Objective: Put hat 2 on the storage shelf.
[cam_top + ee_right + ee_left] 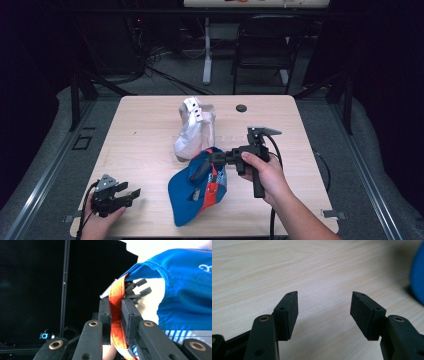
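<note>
Cap (pixel 197 192) in blue and orange hangs from the right gripper (pixel 206 160), which is closed tight on its orange strap (pixel 117 315). The cap's low end touches the bench (pixel 145 145) near the front edge. A white cap (pixel 196 130) sits just behind it. The left gripper (pixel 324 312) rests low at the bench's front left corner, wide apart and holding nothing.

The left half of the desk (pixel 140 145) lies bare, giving open passage between the left tongs (pixel 131 194) and the blue cap (pixel 192 200). Mid-desk, the white cap (pixel 195 132) stands just behind the blue one, seemingly touching it, blocking the centre. The far right corner holds a small dark grommet (pixel 241 108); otherwise that side is open.
</note>
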A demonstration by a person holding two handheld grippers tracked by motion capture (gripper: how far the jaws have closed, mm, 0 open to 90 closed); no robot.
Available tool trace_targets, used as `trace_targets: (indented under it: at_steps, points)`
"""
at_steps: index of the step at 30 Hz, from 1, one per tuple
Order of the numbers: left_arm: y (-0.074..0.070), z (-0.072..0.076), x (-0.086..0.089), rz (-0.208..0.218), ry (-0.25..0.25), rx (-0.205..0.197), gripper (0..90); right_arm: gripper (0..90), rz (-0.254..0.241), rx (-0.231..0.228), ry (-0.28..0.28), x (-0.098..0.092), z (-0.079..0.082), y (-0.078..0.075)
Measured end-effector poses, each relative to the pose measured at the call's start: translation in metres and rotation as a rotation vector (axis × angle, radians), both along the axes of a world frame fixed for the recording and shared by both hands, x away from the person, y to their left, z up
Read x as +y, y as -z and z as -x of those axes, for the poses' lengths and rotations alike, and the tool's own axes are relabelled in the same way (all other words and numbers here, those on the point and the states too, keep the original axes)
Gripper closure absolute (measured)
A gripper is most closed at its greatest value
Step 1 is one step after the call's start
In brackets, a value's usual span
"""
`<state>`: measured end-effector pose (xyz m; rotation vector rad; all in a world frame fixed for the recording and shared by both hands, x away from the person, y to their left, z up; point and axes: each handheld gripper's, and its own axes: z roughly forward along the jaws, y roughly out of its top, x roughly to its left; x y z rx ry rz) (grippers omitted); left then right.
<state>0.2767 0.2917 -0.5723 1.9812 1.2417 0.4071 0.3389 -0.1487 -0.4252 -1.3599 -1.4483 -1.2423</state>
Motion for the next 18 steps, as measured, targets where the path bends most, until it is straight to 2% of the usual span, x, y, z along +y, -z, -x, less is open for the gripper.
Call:
trace_targets:
  at_steps: [1,2,6,11,18]
  points:
    - [0.000,0.000,0.000,0.000,-0.001,-0.002,39.9,79.5,-0.006,-0.011,0.007,-0.001,0.000,-0.008]
    - [0.000,0.000,0.001,0.001,-0.001,-0.002,39.9,79.5,-0.004,-0.022,-0.002,-0.004,0.000,-0.012]
    - [0.000,0.000,0.001,0.001,-0.002,-0.003,39.9,79.7,0.013,-0.029,0.022,-0.012,0.000,-0.023]
    - [-0.001,-0.001,0.001,-0.001,0.001,0.001,39.9,79.8,0.062,-0.055,0.087,-0.037,0.000,-0.042]
    - [0.000,-0.002,-0.001,-0.007,0.005,0.002,39.9,79.9,0.114,-0.069,0.156,-0.063,-0.004,-0.057]
